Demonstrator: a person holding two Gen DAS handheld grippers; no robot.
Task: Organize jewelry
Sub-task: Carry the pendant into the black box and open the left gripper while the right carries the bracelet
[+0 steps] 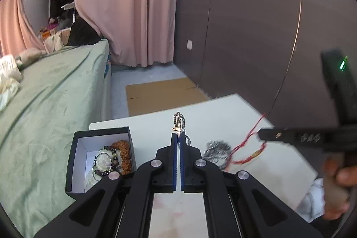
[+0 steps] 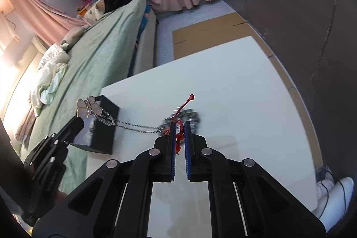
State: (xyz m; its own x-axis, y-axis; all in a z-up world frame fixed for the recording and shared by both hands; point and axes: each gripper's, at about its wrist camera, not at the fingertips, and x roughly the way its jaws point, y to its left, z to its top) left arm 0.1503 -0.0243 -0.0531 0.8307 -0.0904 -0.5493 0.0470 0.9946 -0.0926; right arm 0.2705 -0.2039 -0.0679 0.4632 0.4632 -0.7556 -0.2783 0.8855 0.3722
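My left gripper (image 1: 178, 134) is clenched on a silver chain necklace with a pale clover pendant (image 2: 88, 106) — lifted beside the open black cardboard box (image 1: 75, 144). My right gripper (image 2: 180, 126) pinches a red braided cord bracelet (image 2: 179, 135) above the white surface (image 2: 234, 86).
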